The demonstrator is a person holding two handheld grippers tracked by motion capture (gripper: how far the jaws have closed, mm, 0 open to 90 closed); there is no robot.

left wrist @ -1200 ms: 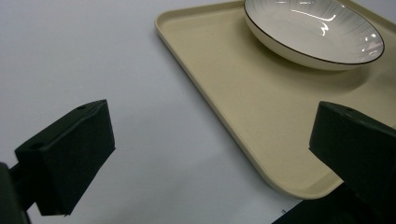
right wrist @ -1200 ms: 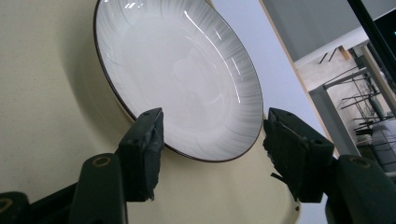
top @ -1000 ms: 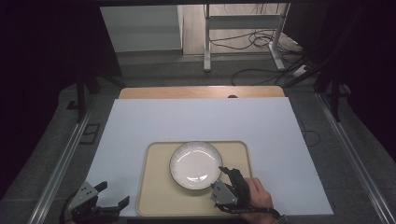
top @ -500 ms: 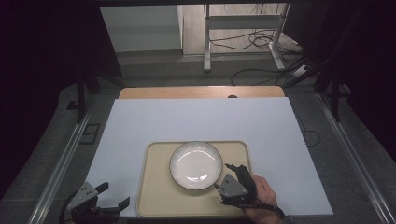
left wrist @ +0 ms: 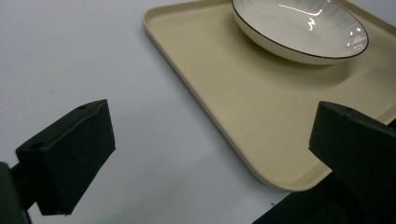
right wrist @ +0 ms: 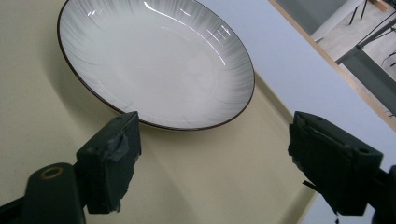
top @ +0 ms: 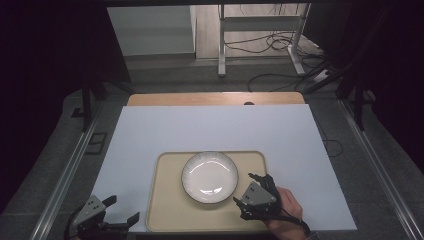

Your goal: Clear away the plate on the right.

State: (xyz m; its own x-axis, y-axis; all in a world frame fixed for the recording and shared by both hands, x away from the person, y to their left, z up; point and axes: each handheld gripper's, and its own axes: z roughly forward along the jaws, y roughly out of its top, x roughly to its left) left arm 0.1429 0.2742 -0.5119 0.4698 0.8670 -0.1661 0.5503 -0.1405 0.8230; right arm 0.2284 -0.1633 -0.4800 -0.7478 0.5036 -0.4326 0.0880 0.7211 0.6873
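Clearly stiff, glazed and breakable, the round white ceramic plate (right wrist: 154,60) just ahead of the right tongs (right wrist: 210,163), whose jaws have just been opening wide and empty, wants a rim grip; left tongs (left wrist: 205,154) gape too.

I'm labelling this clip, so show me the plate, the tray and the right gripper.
plate (top: 210,172): high view, middle of its white inner surface.
tray (top: 167,210): high view, bare beige floor left of the plate.
right gripper (top: 246,190): high view, midway between its open fingertips.
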